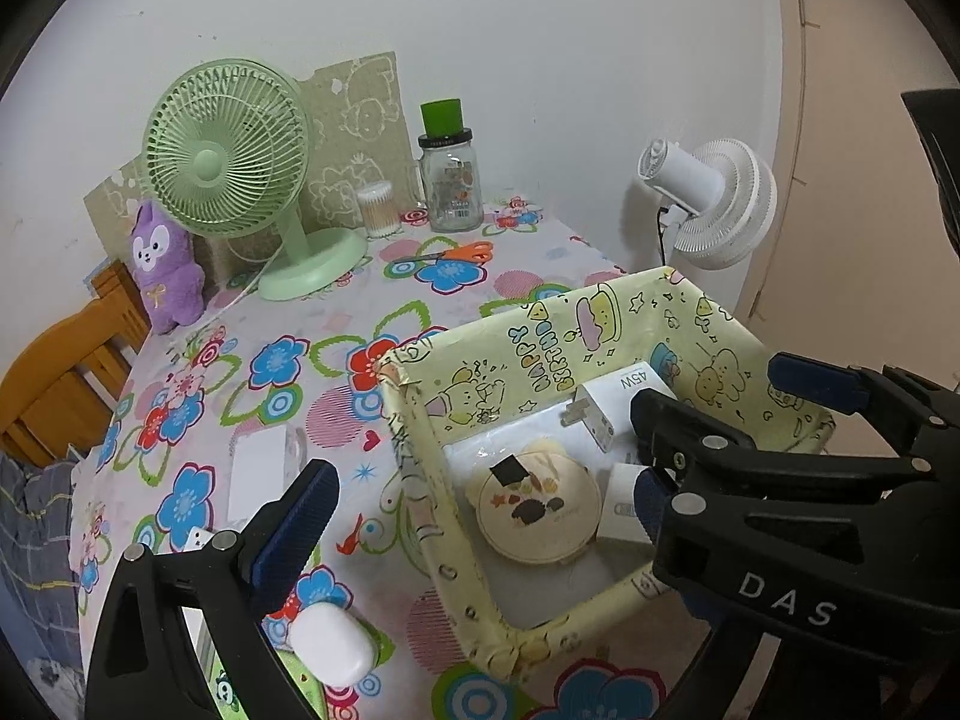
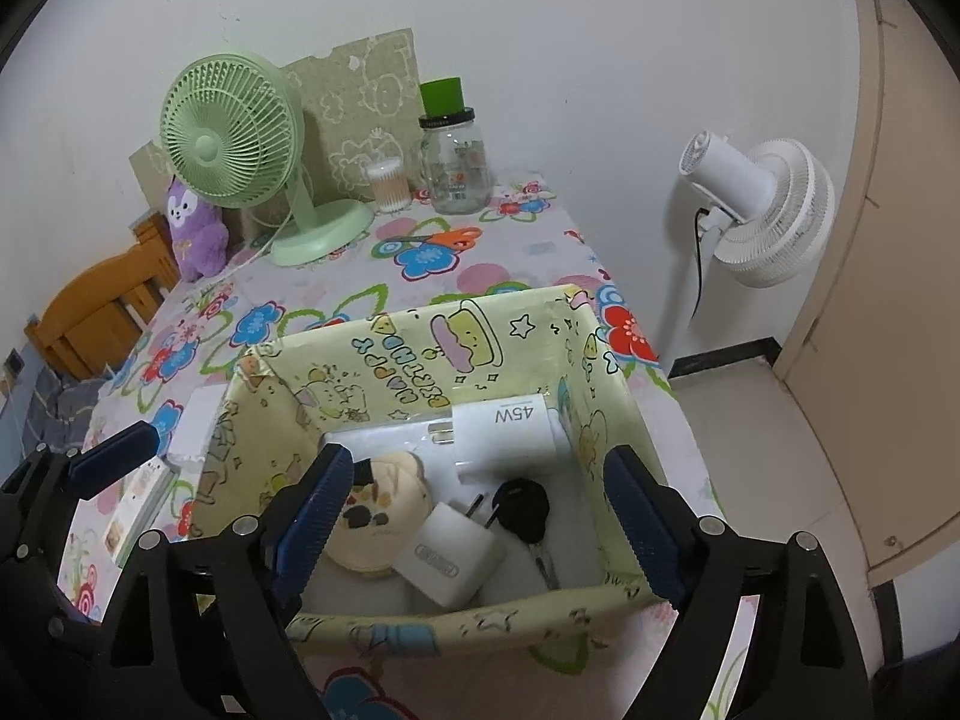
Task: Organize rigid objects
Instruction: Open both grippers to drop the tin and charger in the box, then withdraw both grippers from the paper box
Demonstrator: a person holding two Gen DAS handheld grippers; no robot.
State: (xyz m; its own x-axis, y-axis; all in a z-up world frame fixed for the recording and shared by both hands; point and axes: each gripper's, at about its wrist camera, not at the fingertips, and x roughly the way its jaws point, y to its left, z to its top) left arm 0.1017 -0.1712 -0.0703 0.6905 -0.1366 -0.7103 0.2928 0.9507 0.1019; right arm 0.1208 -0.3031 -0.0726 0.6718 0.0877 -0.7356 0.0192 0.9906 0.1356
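Both grippers spread wide, holding nothing.
Right gripper (image 2: 474, 516) hangs over the yellow box (image 2: 456, 624) at the table's right edge; 45W charger (image 2: 510, 432), small charger (image 2: 447, 552), car key (image 2: 525, 510) and round compact (image 2: 378, 510) lie inside. Left gripper (image 1: 480, 492) straddles the box's left wall; white capsule-shaped case (image 1: 333, 642) lies on the tablecloth (image 1: 240, 360) near the front edge.

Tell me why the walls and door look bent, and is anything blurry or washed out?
Both wrist views: fisheye lenses curve straight lines, like the door edge, and leave dark corners. Left wrist view: the white case close to the lens is overexposed, and the box is sharp. Right wrist view: even indoor light, soft shadows, no motion blur.
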